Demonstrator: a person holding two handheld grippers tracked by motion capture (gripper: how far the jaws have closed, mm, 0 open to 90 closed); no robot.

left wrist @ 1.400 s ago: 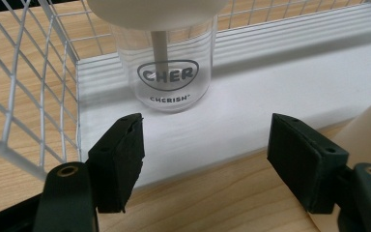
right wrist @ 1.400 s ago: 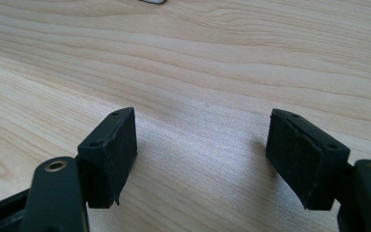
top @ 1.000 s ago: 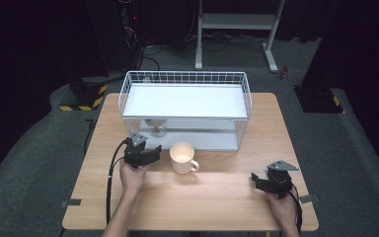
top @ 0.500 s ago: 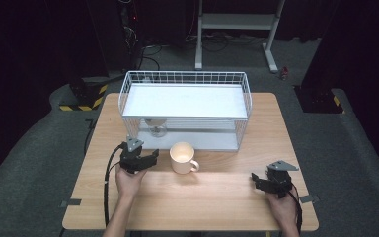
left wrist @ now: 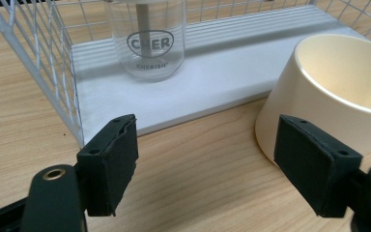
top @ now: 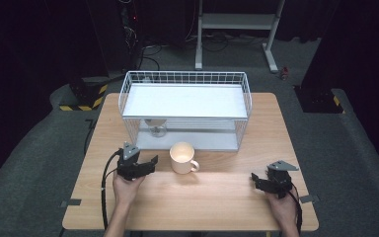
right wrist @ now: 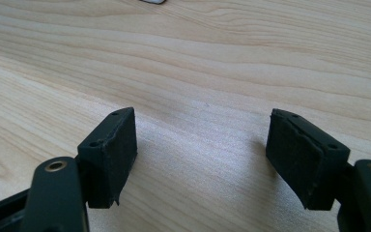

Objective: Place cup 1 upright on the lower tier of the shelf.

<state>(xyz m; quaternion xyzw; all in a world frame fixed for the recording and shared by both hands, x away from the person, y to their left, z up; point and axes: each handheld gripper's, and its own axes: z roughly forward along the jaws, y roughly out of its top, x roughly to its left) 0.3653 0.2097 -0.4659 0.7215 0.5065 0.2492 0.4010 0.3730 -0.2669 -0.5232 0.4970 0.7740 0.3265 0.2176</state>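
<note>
Mug (top: 181, 157) sits upright on the surface (top: 217, 197), just in front of the wire basket (top: 185, 79), handle toward your right, apart from both grippers. Your left gripper (top: 150, 162) is just beside it on its left, jaws open and just been opening, nothing between them; in the left gripper view the mug (left wrist: 338, 92) wall is by the right-hand pad (left wrist: 311, 164), whether it touches I can't tell, and the gap is aimed at bare wood, not centred on the mug. Risks as I read them: if you close from here you'll catch the wall off-centre or just nudge it, and the smooth tapered side will likely skid or spin away toward the handle side. Push forward instead and the mug gets shoved into the basket's front edge, which is right behind it. The jaws may not be wide enough to straddle the whole body, so a rim pinch looks more realistic, and that needs one pad inside, which your current low, level approach doesn't give. There's also a glass (left wrist: 147, 38) standing inside the basket near its left front corner, straight ahead of the left jaws; overshoot and you hit the wire or rattle it. Right gripper (top: 257, 180) rests well off to the right, jaws open over bare surface (right wrist: 183, 72), empty; too far away to steady the mug if it slides.
</note>
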